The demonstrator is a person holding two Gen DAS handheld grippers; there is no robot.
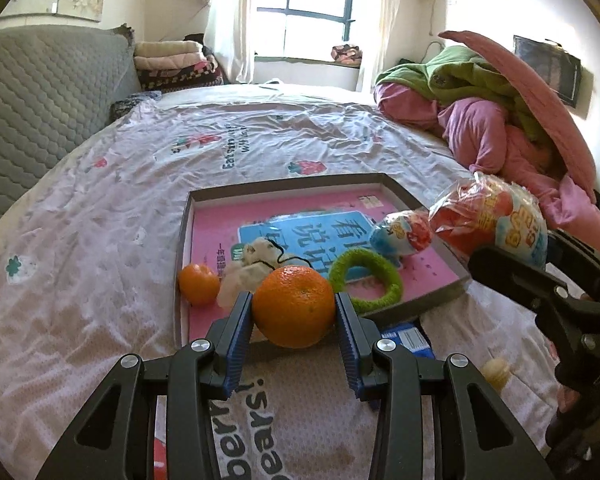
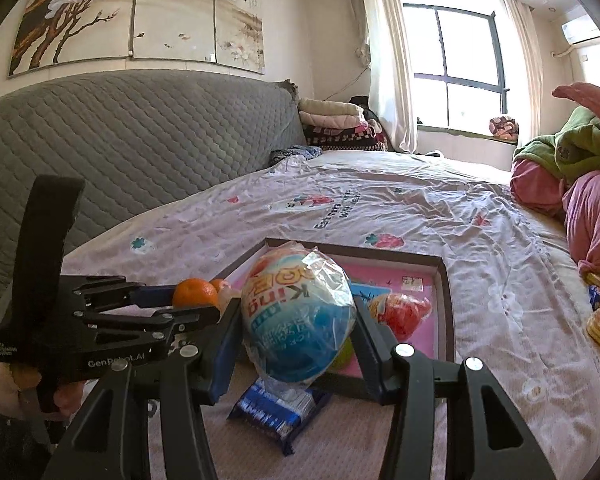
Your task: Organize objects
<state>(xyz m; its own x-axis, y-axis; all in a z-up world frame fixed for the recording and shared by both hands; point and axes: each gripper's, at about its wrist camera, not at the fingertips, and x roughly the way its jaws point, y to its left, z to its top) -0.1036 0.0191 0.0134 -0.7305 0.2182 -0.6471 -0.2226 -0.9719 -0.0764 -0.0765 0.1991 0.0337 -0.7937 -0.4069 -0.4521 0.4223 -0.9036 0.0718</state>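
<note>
My left gripper (image 1: pixel 294 312) is shut on a large orange (image 1: pixel 294 306) and holds it above the near edge of the grey-rimmed box tray (image 1: pixel 292 182) with its pink floor. In the tray lie a small orange (image 1: pixel 198 284), a cream plush toy (image 1: pixel 246 268), a green ring (image 1: pixel 366 278) and a wrapped toy egg (image 1: pixel 402 234). My right gripper (image 2: pixel 298 332) is shut on a big wrapped toy egg (image 2: pixel 298 320), which also shows in the left wrist view (image 1: pixel 490 220), held over the tray's right edge. The left gripper with the orange (image 2: pixel 194 293) shows in the right wrist view.
The tray lies on a bed with a white strawberry-print sheet (image 1: pixel 100 240). A blue snack pack (image 2: pixel 278 408) lies in front of the tray and a cream biscuit-like object (image 1: pixel 496 374) to its right. Pink and green bedding (image 1: pixel 480 112) is piled at the right, and a grey quilted headboard (image 1: pixel 40 100) stands at the left.
</note>
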